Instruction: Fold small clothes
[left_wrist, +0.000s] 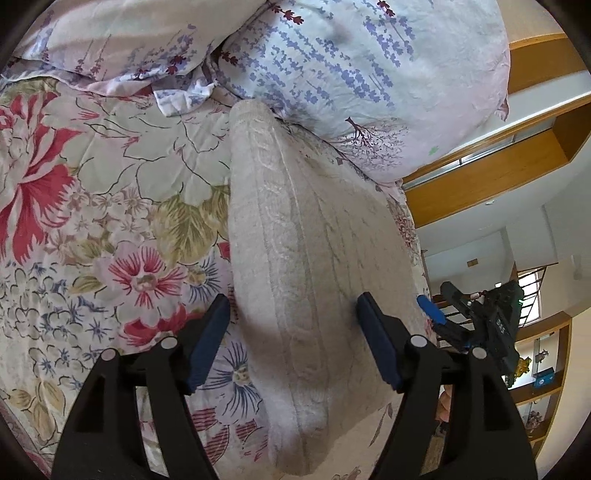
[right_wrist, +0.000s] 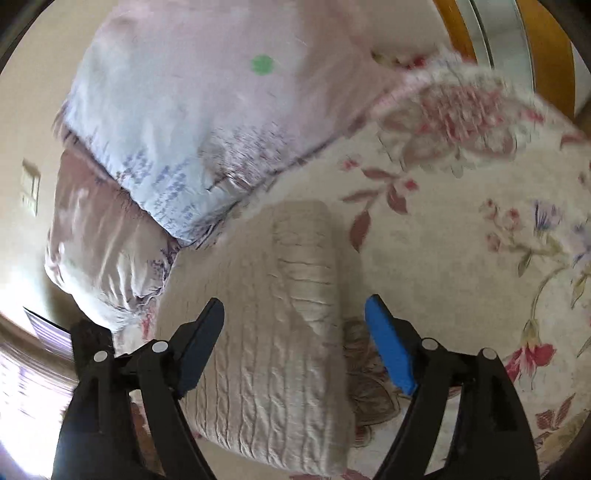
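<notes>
Your folded cream knit garment (left_wrist: 295, 266) lies on the flowered bed cover (left_wrist: 92, 192), its far end beside the lavender-print pillow (left_wrist: 351, 74). Your left tongs (left_wrist: 291, 321) and right tongs (right_wrist: 295, 325) are both spread above it, pinching nothing.

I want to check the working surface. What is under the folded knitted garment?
The folded knitted garment lies on a flowered bedspread, visible all around it. The part of the bedspread directly beneath is covered, so anything there cannot be seen.
</notes>
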